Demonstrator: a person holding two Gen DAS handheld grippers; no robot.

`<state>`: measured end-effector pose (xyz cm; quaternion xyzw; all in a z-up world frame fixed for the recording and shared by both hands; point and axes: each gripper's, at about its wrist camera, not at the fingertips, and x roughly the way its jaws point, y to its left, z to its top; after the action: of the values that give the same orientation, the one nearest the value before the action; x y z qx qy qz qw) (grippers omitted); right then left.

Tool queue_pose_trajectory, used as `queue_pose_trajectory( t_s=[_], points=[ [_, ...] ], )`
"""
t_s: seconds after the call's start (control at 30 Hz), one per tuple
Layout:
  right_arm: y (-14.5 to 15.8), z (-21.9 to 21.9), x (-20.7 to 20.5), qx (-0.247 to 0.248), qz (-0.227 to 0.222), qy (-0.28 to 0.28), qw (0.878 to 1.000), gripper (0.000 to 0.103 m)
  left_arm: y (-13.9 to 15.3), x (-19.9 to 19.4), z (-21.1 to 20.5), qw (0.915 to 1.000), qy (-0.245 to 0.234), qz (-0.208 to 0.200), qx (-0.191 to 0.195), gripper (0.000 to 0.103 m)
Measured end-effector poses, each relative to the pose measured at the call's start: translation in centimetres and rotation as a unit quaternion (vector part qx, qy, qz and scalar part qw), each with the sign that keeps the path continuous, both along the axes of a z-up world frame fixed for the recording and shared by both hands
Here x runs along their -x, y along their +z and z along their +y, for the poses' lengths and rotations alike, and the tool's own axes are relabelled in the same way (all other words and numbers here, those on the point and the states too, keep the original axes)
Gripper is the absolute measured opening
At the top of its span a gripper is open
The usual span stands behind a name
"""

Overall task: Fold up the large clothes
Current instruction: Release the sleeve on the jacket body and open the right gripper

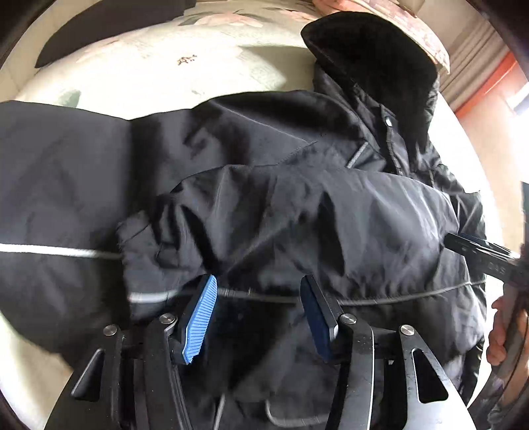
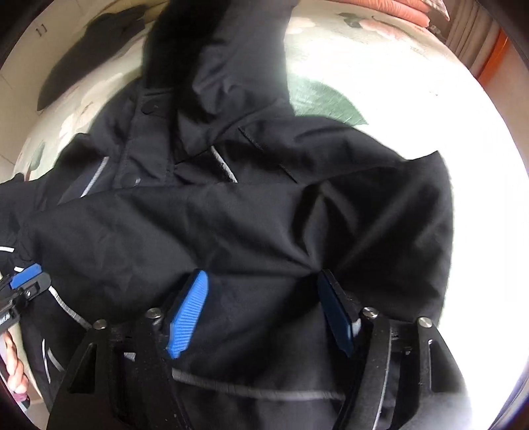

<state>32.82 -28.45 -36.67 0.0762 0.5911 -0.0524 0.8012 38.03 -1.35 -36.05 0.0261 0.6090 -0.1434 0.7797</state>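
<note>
left wrist view: black jacket (image 1: 264,205) lies on the floral bed sheet (image 1: 158,66), collar away, one sleeve (image 1: 297,211) folded crosswise just ahead of the left gripper (image 1: 259,317); right gripper (image 2: 264,311) beside it, both gaping, empty.

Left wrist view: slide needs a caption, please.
Open left gripper above a black jacket, one sleeve folded across, on a floral bedspread.

A home bedroom. A bed covered with a pale sheet (image 1: 158,66) printed with pink flowers and green leaves fills most of both views. Folded pink bedding (image 2: 390,10) lies at its far edge, pleated curtains (image 1: 476,63) hang beside an orange wall strip, and dark clothes (image 2: 89,49) lie on the sheet.
</note>
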Motion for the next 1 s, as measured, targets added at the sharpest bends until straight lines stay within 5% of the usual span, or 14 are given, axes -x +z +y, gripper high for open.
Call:
queue_pose_trajectory(
  t_s=[0.1,0.23,0.37,0.6,0.8,1.0],
  points=[
    [3.0,0.5,4.5,-0.008,-0.016,0.017,1.000,0.069,2.4,2.4,-0.2,0.9998,-0.011,-0.016,0.011,0.060],
    [0.4,2.3,9.2,0.027,0.033,0.031,0.999,0.069,0.8,3.8,-0.3,1.0000,-0.006,-0.001,-0.003,0.063],
    [-1.3,2.4,9.4,0.023,0.016,0.028,0.999,0.076,-3.1,3.0,0.5,0.9998,0.008,0.013,-0.008,0.064],
    [0.2,3.6,9.1,0.053,0.039,0.007,0.998,0.082,-0.8,3.5,-0.7,1.0000,-0.002,-0.001,-0.008,0.066],
    [4.5,8.4,10.4,0.062,0.025,0.002,0.998,0.081,4.9,3.4,7.6,0.9984,0.029,-0.043,0.021,0.066],
    [6.8,19.2,10.1,0.050,-0.003,0.026,0.998,0.081,8.4,-2.4,22.1,0.9879,0.134,-0.076,-0.021,0.066]
  ],
)
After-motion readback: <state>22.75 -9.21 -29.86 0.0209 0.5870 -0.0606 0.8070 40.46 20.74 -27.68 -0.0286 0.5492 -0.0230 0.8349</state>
